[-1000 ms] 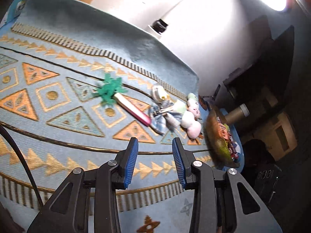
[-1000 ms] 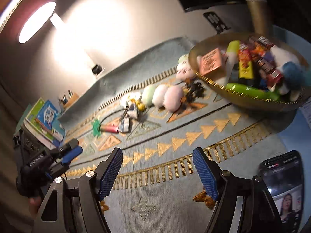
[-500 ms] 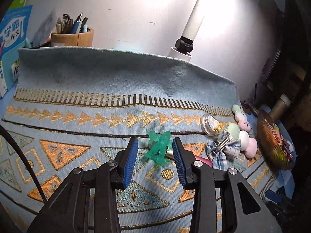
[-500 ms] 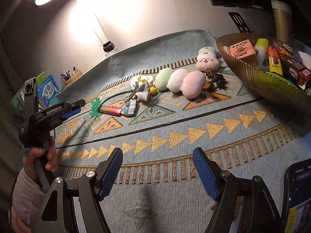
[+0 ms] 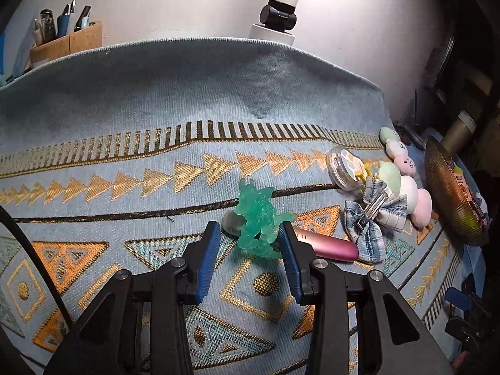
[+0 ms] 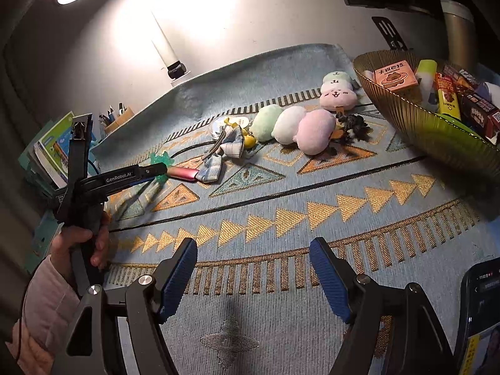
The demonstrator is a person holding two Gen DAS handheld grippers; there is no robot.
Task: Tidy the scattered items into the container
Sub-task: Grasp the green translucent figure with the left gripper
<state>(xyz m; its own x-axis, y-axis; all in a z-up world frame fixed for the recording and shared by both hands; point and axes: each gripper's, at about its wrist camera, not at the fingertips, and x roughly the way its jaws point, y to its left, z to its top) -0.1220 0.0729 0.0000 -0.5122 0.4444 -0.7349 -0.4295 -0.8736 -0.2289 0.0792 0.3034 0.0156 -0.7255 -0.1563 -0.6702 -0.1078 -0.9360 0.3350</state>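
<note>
- Now the left hand-held gripper (image 5: 249, 243) has closed in on the green translucent figurine (image 5: 258, 218); half a second ago it was just short of it, a second ago well back with the toy far ahead.
- Jaws are apart, straddling the figurine; right pad looks touching or nearly touching it, left pad has a gap. Not clamped yet.
- Judgement: pick is lined up, a squeeze is what's left before carrying it over to the bowl (image 6: 415, 115).
- Right hand-held gripper (image 6: 253, 278) hovers wide apart over bare mat, holding nothing; its view has swung only slightly.
- Figurine: clear green moulded plastic, spiky and irregular, sitting on the woven mat (image 5: 187, 100) just beside the pink tube (image 5: 328, 243). Probably slippery, few flat faces for the pads.
- Pink tube: smooth, satin metallic, rounded end, lying flat; its near end sits right behind the right finger.
- Plaid bow hair clip (image 5: 373, 215): soft checked fabric with a metal clip across it.
- Plush toys (image 6: 293, 126): pastel, rounded, fuzzy, in a row between clip and bowl.
- Bowl: ribbed, gold-green, shallow, already holding snack boxes; well apart from the figurine at the mat's far right.
- Mat: blue flat-weave with gold triangles, covering the desk.
</note>
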